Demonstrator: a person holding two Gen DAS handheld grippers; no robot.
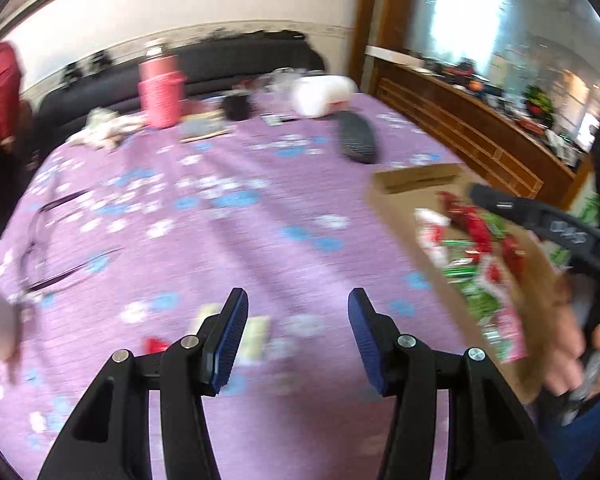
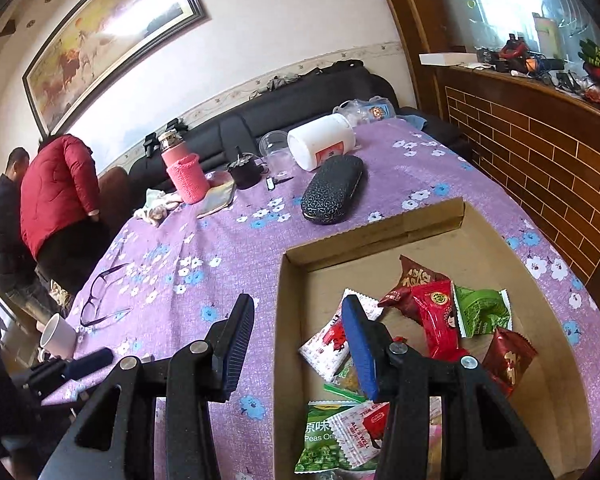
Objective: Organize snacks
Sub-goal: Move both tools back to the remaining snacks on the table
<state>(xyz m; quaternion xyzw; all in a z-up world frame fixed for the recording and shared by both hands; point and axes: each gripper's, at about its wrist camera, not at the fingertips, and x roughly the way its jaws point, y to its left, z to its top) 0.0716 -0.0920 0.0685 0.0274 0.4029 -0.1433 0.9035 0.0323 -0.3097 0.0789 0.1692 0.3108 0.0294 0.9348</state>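
From the left wrist view, which is blurred, the left tool (image 1: 298, 312) hangs over the purple flowered table (image 1: 240, 208) with its blue-padded fingers spread and nothing between them. Just below the fingers a few loose snack packets (image 1: 256, 336) lie flat on the cloth, one pale and one red, too smeared to read. To the right stands the cardboard box (image 1: 404, 208), and a pile of red, green and white snacks (image 1: 476, 264) shows inside it. The right tool (image 1: 540, 220) reaches over that box. Farther back on the table are a dark glasses case (image 1: 356, 136), a pink bottle (image 1: 160, 88) and a white tub (image 1: 324, 94) on its side; a pair of glasses (image 1: 56, 240) lies at the left.

From the right wrist view, which is sharp, the right tool (image 2: 300, 320) has its fingers spread and holds nothing; its left finger is over the cloth and its right finger is over the cardboard box (image 2: 372, 236). In the box lie the snacks (image 2: 444, 312): red, dark red, green and white packets, with a green pea packet (image 2: 320, 436) nearest the camera. The glasses case (image 2: 332, 190) lies just beyond the box, and a white mug (image 2: 58, 336) sits at the table's left edge
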